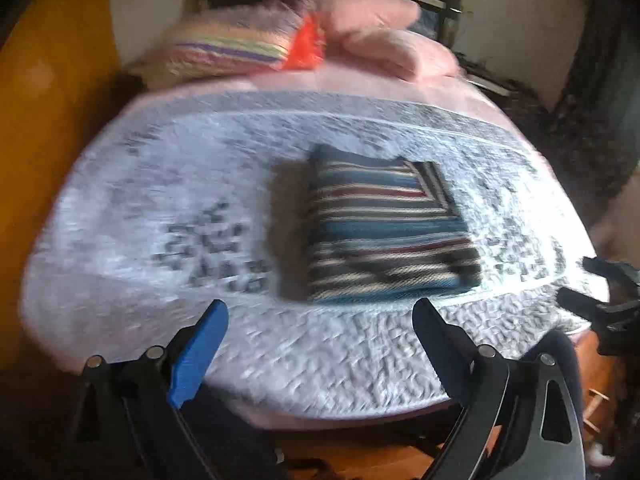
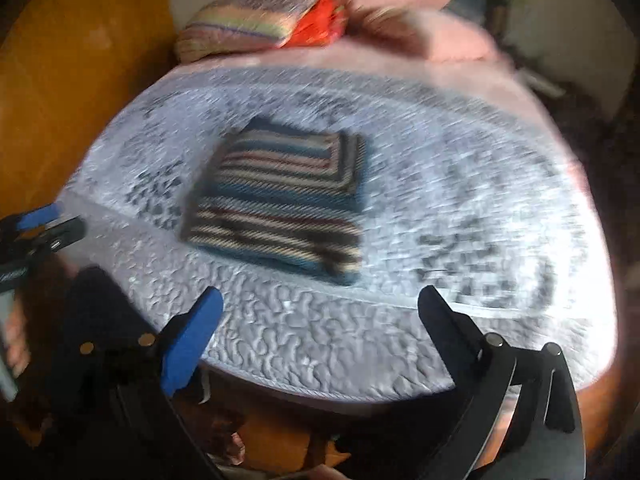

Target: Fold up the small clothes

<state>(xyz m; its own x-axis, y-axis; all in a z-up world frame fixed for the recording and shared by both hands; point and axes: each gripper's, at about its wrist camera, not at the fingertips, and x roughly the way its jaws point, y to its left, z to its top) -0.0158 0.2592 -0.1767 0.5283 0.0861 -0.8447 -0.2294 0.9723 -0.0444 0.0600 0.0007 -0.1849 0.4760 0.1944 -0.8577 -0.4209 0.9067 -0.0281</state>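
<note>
A striped garment (image 1: 384, 232) in blue, white and dark red lies folded into a neat square on the white quilted bed cover (image 1: 160, 208). The right wrist view shows the same striped garment (image 2: 284, 196) left of centre. My left gripper (image 1: 320, 312) is open and empty, hovering near the bed's front edge, short of the garment. Open and empty too, my right gripper (image 2: 320, 300) hangs above the front edge of the cover (image 2: 460, 184). Each gripper shows at the edge of the other's view: the right gripper (image 1: 592, 284), the left gripper (image 2: 48, 220). Both views are motion-blurred.
Pink pillows (image 1: 384, 40) and a striped pillow (image 1: 228, 48) lie at the head of the bed, with something orange-red (image 1: 304, 46) between them. A yellow-orange wall (image 1: 48, 120) runs along the left. Wooden floor (image 2: 280, 440) shows below the bed's edge.
</note>
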